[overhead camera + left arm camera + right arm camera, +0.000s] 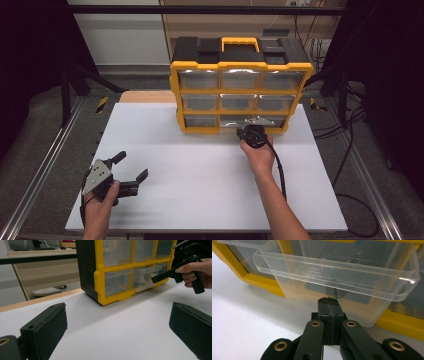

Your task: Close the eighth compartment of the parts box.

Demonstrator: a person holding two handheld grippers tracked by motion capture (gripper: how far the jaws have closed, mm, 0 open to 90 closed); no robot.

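Right claw (329,305) closed, tip against clear drawer (337,277) front, mid-frame, gripping nothing. Left claw (131,167) open, idle lower left on desk (200,175). Push straight, level, no twisting.

The left gripper (131,170) sits low near the person's side, held in the left hand (100,205), its jaws spread wide with nothing between them. The right arm reaches forward, nearly straight, the right hand (258,156) wrapped round the handle of the right gripper (329,301), which points ahead and roughly level, as far as the views tell. Its jaws are pressed together, pad against pad.
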